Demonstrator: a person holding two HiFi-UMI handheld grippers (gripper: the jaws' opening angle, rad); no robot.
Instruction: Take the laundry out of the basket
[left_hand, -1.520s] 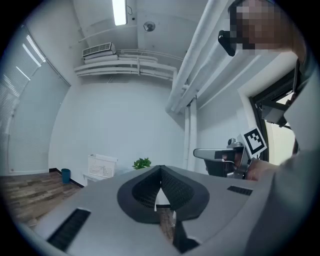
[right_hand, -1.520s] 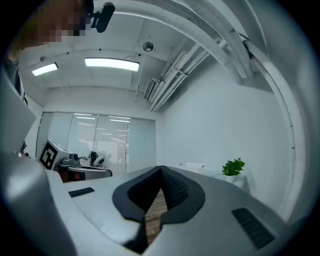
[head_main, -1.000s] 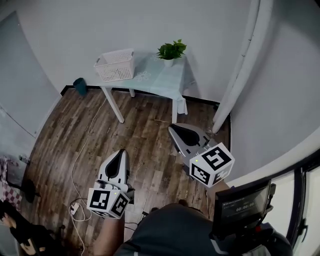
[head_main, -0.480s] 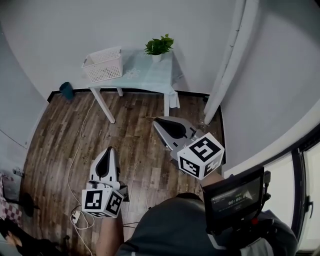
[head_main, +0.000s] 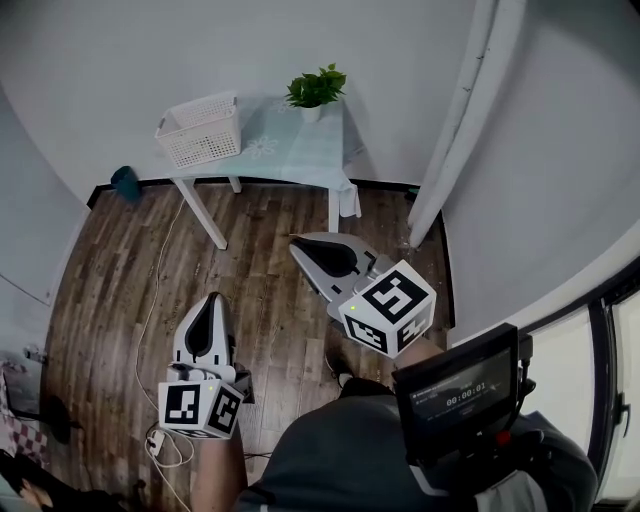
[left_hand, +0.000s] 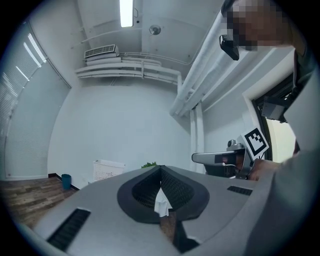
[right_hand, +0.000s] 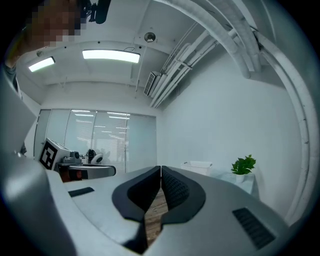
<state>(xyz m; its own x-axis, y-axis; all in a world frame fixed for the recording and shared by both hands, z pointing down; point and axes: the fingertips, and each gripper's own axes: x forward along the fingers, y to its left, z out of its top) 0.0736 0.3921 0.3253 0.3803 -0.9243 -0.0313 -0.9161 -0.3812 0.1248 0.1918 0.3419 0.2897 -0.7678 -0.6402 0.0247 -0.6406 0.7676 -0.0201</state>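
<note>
**Both claws closed and empty, basket well ahead on the table**

The left gripper has its jaws drawn together. In the left gripper view the ribbed pads meet at the tips, and only floor and a scrap of far-off white show through the slot below them. The right gripper is closed too. In its own view the pads touch along their upper edge with nothing caught between, and wood floor shows through the slot beneath. Both claws are held level over the wooden floor, the right one further up-frame than the left. A pale cable trails across the boards to the left of the left gripper.

The basket, white and latticed, stands on the left end of a small table against the far wall, well apart from both claws. In the left gripper view the basket sits to the left of the jaw line. In the right gripper view it sits just right of the jaw line. What it holds cannot be made out from any view. A potted plant stands on the table's right end, and a teal object rests on the floor left of the table.
</note>
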